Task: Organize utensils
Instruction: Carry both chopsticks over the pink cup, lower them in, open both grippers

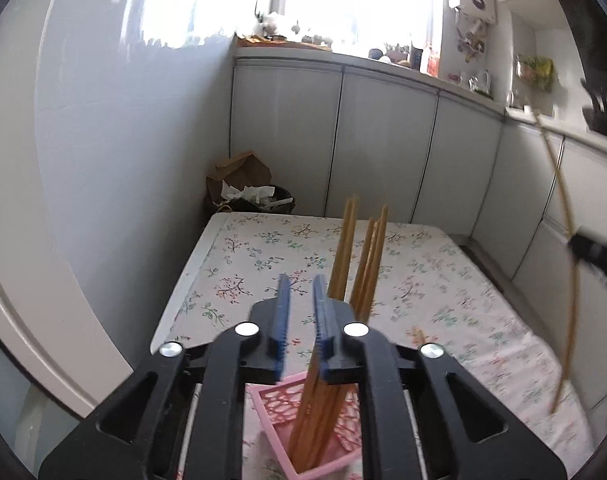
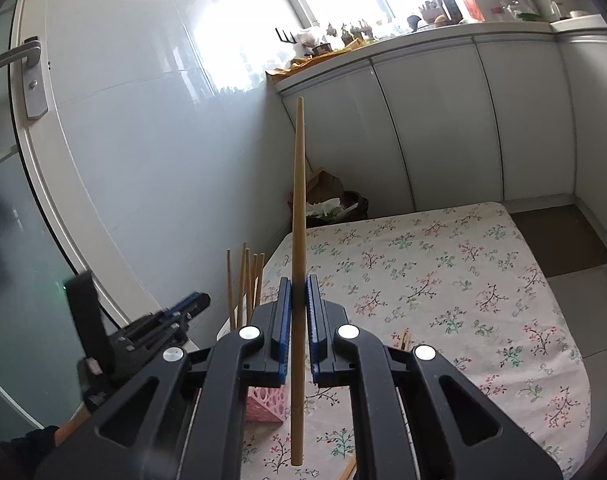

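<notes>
Floral-printed tablecloth (image 2: pixel 443 280) spread over the table, with a pink lattice holder (image 1: pixel 303 440) standing near its edge, directly below the left gripper (image 1: pixel 301 312). Blue-padded jaws of that gripper parted, gripping nothing, just left of the bundle of wooden chopsticks (image 1: pixel 359 264) upright in the holder. Right gripper (image 2: pixel 299 308) clamped on a single chopstick (image 2: pixel 298 240), held vertical above the cloth, beside the holder.

chopsticks (image 1: pixel 323 412) in holder (image 1: pixel 271 408) | holder on table (image 1: pixel 443 280)
</notes>
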`<move>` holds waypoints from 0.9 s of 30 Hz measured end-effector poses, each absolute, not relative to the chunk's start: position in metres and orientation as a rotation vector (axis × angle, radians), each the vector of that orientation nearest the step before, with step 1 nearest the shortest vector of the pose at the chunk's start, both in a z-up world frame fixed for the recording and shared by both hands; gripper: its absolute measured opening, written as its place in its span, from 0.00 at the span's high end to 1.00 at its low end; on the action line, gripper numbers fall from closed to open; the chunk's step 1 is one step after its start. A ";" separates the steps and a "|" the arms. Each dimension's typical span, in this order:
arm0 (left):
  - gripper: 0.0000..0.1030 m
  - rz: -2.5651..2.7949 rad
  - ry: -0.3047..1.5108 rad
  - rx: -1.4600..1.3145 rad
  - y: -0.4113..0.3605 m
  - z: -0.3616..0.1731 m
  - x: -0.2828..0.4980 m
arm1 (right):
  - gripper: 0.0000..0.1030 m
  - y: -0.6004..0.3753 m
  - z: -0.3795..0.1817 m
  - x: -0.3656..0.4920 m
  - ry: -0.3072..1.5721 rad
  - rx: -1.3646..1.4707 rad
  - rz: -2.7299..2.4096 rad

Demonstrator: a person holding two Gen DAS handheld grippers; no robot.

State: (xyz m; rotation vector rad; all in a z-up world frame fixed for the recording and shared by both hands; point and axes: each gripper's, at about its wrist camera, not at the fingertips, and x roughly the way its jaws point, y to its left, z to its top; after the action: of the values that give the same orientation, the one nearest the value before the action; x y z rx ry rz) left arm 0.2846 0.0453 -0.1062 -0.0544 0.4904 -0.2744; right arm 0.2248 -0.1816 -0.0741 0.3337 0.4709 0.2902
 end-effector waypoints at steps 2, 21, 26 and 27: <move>0.81 -0.247 0.531 -0.101 0.051 -0.095 0.284 | 0.92 -0.178 -0.077 0.226 0.474 0.327 0.287; 0.23 -0.099 0.774 -0.292 0.084 -0.061 0.274 | 0.92 -0.116 -0.100 0.266 0.343 0.452 0.262; 0.23 -0.091 0.789 -0.316 0.089 -0.063 0.276 | 0.92 -0.091 -0.107 0.288 0.344 0.403 0.251; 0.23 -0.090 0.790 -0.320 0.090 -0.064 0.277 | 0.92 -0.088 -0.110 0.289 0.347 0.395 0.246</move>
State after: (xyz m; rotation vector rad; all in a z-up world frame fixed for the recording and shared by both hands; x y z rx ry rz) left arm 0.2768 0.0901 -0.0636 -0.3198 0.7901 -0.0903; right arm 0.2894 -0.0881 -0.1104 0.3951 0.3472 0.2456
